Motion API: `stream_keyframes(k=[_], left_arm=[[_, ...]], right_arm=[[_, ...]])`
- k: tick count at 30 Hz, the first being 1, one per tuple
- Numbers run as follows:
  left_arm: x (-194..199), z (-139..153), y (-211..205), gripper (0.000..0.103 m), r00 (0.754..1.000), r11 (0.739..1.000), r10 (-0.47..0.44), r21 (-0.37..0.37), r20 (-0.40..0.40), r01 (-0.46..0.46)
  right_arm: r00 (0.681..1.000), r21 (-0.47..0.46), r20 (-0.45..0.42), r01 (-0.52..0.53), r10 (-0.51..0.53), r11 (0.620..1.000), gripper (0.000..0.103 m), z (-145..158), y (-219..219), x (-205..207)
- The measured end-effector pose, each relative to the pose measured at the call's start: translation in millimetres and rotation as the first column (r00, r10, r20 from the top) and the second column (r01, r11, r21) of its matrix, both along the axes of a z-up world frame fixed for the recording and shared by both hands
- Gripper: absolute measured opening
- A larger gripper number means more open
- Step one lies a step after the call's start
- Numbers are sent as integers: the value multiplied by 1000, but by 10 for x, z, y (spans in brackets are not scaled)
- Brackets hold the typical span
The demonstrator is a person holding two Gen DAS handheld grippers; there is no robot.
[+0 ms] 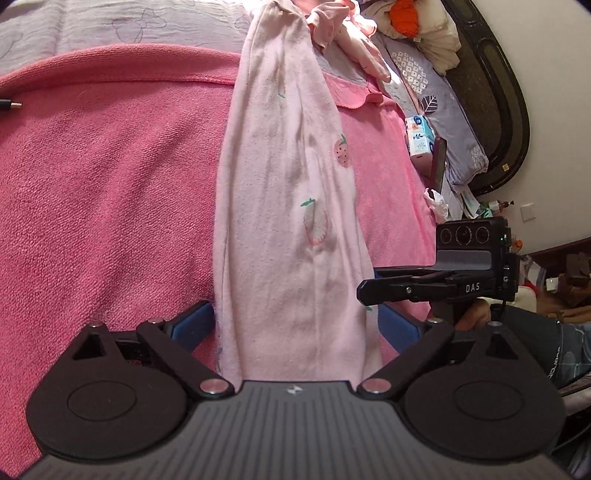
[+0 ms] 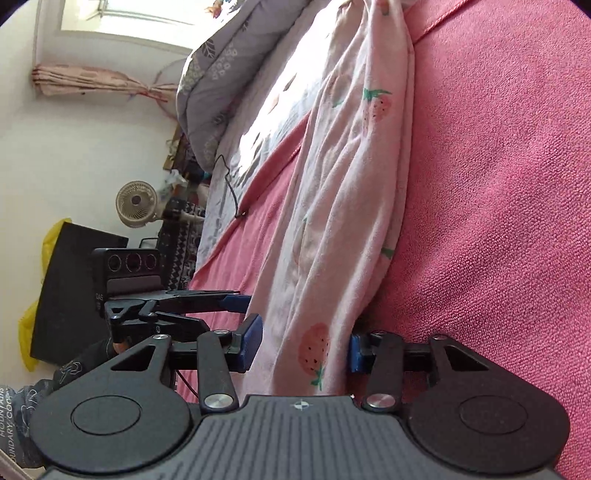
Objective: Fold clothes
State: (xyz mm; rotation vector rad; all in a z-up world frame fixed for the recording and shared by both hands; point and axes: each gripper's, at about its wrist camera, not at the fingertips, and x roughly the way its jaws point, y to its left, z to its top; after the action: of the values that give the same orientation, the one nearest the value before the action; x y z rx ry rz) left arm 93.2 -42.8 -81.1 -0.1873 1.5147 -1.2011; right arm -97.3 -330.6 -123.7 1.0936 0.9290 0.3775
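Note:
A pale pink garment with strawberry print (image 1: pixel 288 206) lies stretched in a long narrow strip across a pink towel blanket (image 1: pixel 110 184) on the bed. My left gripper (image 1: pixel 295 328) is open, its blue pads on either side of the garment's near end. My right gripper (image 2: pixel 304 347) is also open, straddling the same end of the garment (image 2: pixel 343 192). In the left wrist view the right gripper (image 1: pixel 369 291) comes in from the right beside the cloth. In the right wrist view the left gripper (image 2: pixel 236 299) sits just to the left.
More pink clothes (image 1: pixel 340 29) are heaped at the far end of the bed. A grey leaf-print quilt (image 2: pixel 221 66) and tissue pack (image 1: pixel 421 136) lie along the bed's side. A black cable (image 2: pixel 231 184) lies on the sheet. A fan (image 2: pixel 136 205) stands beyond.

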Motion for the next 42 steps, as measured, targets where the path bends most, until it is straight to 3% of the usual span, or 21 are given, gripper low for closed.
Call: stream_keyframes(k=[1,3,9,13,15,19,27,30,33,35,37,38,40,42], left_arm=[[22,-11,-4,97,1000,1000,0,1,-12,0],[50,-25,-17,97,1000,1000,-7,3,-28,7],[75,-33,-70,97,998,999,-47,11,-31,47],[55,-7,-138,99,998,997,-60,41,-22,61],[-13,27,-219,102,996,994,-92,62,12,91],[-89,34,-301,102,991,992,-120,46,54,118],[92,-162,-155,102,997,995,-6,-102,-77,-2],[45,-139,-215,102,999,995,-32,-97,-38,28],[-15,-119,-325,101,998,993,-55,-105,-5,54],[-8,-129,-297,101,999,991,-34,-133,-23,31],[51,-162,-173,81,996,983,21,-179,-90,-37],[97,-185,-78,65,988,973,60,-212,-144,-90],[174,-188,119,60,968,944,120,-277,-221,-180],[185,-93,190,60,975,936,118,-306,-187,-172]], right_arm=[[1000,8,2,0,0,1000,41,17,-12,-1],[1000,14,16,4,-4,1000,23,74,-39,-32],[997,1,68,24,-24,1000,21,299,-50,-149],[998,-61,-11,60,-61,996,20,114,-150,-187],[996,-21,-57,75,-76,997,13,-99,-193,-192],[997,25,-56,52,-50,998,13,-178,-168,-95],[1000,116,-24,8,-6,993,14,-255,-180,-47],[1000,145,-8,23,-22,989,20,-268,-202,-77],[999,153,-13,36,-34,988,21,-286,-188,-64],[998,161,-35,49,-44,986,19,-296,-172,-32],[998,177,-47,55,-47,983,18,-303,-180,-19],[997,187,-50,60,-52,981,17,-312,-197,-32],[996,206,-54,75,-65,976,15,-339,-237,-78],[995,225,-58,95,-85,970,14,-366,-265,-119]])
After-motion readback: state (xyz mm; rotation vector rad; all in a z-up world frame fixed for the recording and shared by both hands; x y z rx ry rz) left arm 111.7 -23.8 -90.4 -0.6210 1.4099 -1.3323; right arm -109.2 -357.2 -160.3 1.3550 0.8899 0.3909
